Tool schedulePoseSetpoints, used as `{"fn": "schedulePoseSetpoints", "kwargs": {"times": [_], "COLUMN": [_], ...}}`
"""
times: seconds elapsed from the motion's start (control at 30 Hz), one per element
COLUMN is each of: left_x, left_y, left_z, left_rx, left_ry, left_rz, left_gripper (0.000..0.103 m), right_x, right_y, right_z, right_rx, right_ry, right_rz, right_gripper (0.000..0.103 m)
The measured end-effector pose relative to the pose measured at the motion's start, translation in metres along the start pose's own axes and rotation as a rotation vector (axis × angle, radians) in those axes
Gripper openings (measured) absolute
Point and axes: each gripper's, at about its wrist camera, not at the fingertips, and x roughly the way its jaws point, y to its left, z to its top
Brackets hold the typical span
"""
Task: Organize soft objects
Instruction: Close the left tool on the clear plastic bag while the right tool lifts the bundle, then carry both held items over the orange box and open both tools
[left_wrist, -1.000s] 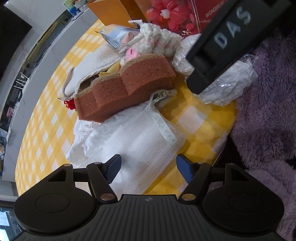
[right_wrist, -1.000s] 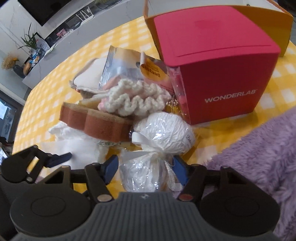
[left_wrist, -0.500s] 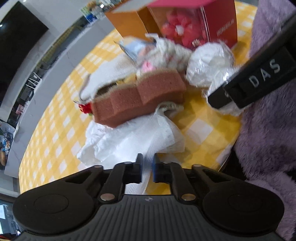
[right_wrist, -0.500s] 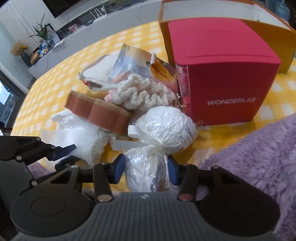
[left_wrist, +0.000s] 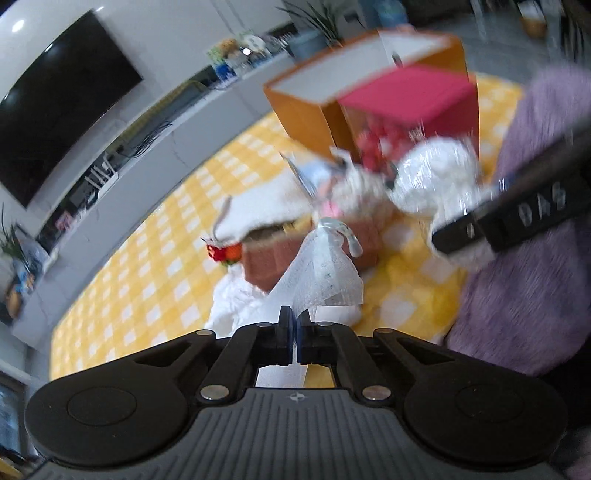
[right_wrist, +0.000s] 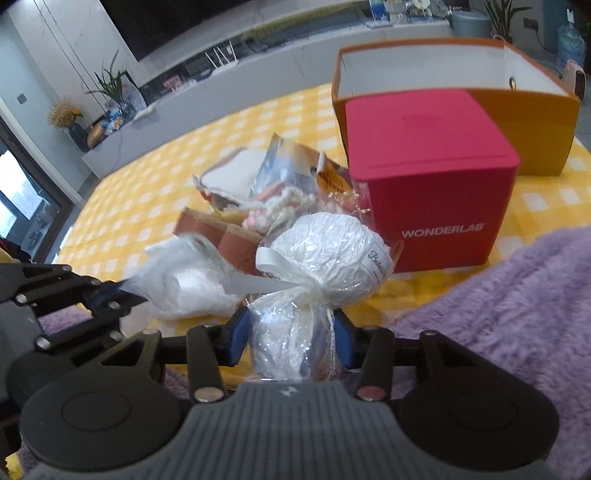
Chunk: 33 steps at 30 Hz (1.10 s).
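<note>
While both claws are carrying loads, the orange box (right_wrist: 532, 122) is sitting at about 1 o'clock from the right gripper (right_wrist: 290, 334), behind the red box (right_wrist: 428, 177); right gripper is clamping the cellophane-wrapped white bundle (right_wrist: 325, 258), long axis pointing toward 12; left gripper (left_wrist: 294, 328) is pinching the white mesh cloth (left_wrist: 321, 273) fully closed, farther from the box.

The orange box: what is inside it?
The orange box is open on top, showing bare white inner walls. Its floor is hidden by the front wall and the red box, so any contents cannot be seen.
</note>
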Motion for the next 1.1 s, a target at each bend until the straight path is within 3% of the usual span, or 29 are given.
{"fn": "schedulePoseSetpoints", "kwargs": {"times": [0.2,0.5,0.8,1.1], "left_x": [-0.033,-0.060,-0.023,0.027], "left_y": [0.036,0.047,0.073,0.100], "left_z": [0.003,0.046,0.104,0.153], "left_rx": [-0.264,-0.435,-0.583,-0.677], "left_ry": [-0.058,-0.180,-0.267,-0.337], "left_rz": [-0.115,-0.258,-0.426,-0.494], "left_gripper": [0.002,0.002,0.002,0.002], "right_x": [-0.027,-0.057,-0.072,-0.048], "right_y": [-0.003,-0.006,-0.024,-0.032], "right_z": [-0.002,0.009,0.071,0.143], "right_rx": [-0.021,-0.153,-0.345,-0.511], "right_ry": [-0.082,-0.177,-0.233,-0.243], "right_rz": [0.022,0.055,-0.107,-0.195], "right_gripper": [0.047,0.047,0.047,0.047]}}
